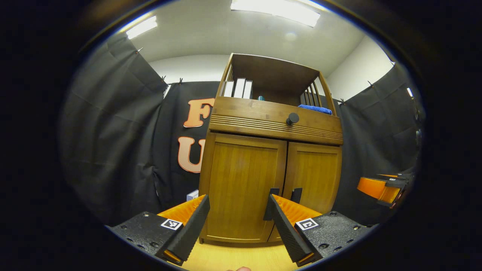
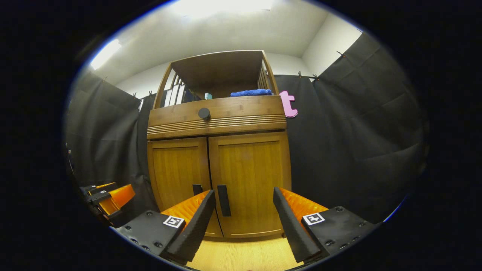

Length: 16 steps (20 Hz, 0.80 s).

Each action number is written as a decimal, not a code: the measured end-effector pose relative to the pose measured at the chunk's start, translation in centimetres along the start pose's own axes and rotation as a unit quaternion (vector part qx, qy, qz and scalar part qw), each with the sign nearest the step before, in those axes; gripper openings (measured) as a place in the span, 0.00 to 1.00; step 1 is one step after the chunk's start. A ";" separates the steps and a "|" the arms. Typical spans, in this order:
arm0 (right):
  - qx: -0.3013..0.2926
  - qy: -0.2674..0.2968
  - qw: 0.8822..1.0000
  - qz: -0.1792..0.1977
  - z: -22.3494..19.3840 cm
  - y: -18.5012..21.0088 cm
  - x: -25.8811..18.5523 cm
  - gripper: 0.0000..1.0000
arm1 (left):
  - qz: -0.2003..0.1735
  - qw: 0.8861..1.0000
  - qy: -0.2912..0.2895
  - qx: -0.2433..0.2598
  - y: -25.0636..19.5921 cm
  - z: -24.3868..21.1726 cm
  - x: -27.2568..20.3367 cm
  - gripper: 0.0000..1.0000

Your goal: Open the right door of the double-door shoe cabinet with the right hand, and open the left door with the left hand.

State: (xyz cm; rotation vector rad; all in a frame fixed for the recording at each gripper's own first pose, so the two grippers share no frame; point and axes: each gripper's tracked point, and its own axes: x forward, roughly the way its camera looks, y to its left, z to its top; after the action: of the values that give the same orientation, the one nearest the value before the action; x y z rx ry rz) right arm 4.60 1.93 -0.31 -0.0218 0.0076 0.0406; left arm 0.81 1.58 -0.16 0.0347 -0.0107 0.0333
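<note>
both doors of the shoe cabinet [image 2: 218,150] sit closed. the right gripper [image 2: 243,210] is spread wide before the right door [image 2: 250,180], apart from its handle [image 2: 223,200] by the centre seam. best to straddle that bar squarely, then pull outward. the left gripper [image 1: 237,218], also spread, faces the left door [image 1: 241,184]; floor in front gives swing room.
</note>
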 end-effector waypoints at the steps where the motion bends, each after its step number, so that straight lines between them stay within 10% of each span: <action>1: 0.003 -0.002 1.000 0.006 0.0 0.3 1.0 0.99 | -0.001 1.000 -0.002 0.000 0.1 0.0 -0.1 0.94; 16: 0.007 0.058 0.998 0.038 -9.9 3.8 17.5 0.99 | 0.041 0.999 0.007 0.006 3.2 -1.0 0.4 0.94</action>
State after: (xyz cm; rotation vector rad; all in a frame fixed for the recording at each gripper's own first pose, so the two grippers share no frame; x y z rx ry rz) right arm 21.87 6.22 -10.41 -0.0107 0.1256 0.1161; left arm 1.11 4.86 -1.00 0.0461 0.0026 0.1154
